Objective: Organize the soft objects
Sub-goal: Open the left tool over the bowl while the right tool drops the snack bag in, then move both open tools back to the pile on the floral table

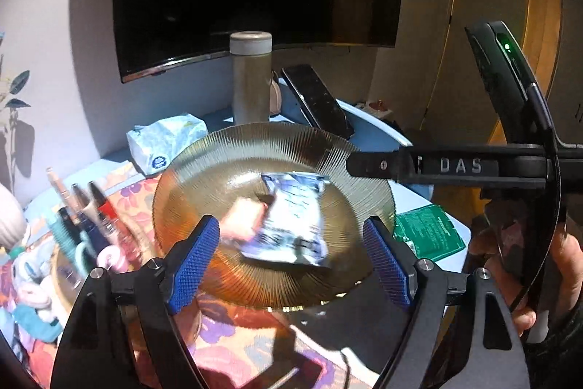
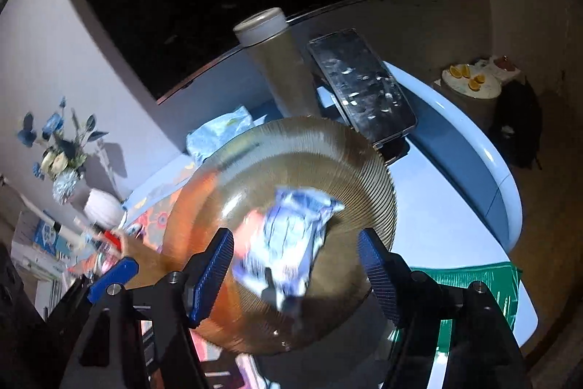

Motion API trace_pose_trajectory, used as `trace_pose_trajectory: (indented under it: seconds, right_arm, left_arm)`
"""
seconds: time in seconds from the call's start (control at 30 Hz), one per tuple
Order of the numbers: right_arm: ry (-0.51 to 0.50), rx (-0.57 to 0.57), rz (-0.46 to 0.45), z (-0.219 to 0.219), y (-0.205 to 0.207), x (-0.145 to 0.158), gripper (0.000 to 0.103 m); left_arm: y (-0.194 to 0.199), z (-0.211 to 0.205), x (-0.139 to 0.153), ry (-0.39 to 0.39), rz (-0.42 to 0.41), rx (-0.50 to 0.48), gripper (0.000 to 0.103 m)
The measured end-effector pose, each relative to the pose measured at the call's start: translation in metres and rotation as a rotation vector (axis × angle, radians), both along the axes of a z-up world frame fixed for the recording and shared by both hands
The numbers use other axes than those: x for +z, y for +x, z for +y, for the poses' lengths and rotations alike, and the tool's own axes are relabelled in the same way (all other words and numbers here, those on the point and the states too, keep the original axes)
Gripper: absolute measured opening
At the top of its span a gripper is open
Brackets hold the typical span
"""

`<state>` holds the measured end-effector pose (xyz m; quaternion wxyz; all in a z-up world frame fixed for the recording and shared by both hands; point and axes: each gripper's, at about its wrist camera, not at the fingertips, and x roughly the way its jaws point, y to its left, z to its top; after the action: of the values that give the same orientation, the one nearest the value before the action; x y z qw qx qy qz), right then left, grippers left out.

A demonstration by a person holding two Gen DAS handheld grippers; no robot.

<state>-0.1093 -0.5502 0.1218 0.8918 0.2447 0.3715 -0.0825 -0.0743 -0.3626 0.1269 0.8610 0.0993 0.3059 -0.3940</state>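
A crumpled blue-and-white foil packet (image 1: 291,217) and a small pink soft piece (image 1: 242,219) at its 9 o'clock are seen inside the ribbed amber glass plate (image 1: 226,152). The left gripper (image 1: 291,265) is spread wide, nothing gripped. The right gripper (image 2: 295,270) is likewise parted, packet between the pads, untouched.

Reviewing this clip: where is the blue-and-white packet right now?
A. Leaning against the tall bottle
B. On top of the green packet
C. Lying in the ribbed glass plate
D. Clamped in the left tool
C: the blue-and-white packet lies in the ribbed glass plate, touched by neither tool, apart from the green packet and the tall bottle.
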Motion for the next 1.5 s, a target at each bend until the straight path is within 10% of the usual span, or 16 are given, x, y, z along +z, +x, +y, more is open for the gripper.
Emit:
trace_pose_trajectory:
  seconds: [0.3,0.63,1.03,1.5]
  right_arm:
    - [-0.062,0.156,-0.038,0.071,-0.024,0.021,0.069]
    - [-0.138,0.452,-0.120,0.206,-0.012,0.051,0.073]
    - [-0.173,0.622,-0.006,0.326,0.042,0.006,0.073]
    - [-0.184,0.787,0.004,0.427,0.117,-0.024,0.073]
  left_arm:
    - [-0.036,0.070,0.020,-0.020,-0.046,0.110,0.080]
    - [-0.036,0.221,0.032,-0.049,-0.039,0.447,0.080]
    - [-0.006,0.417,-0.010,-0.128,0.068,0.832,0.080]
    - [0.096,0.453,-0.054,-0.234,0.229,0.758,0.080]
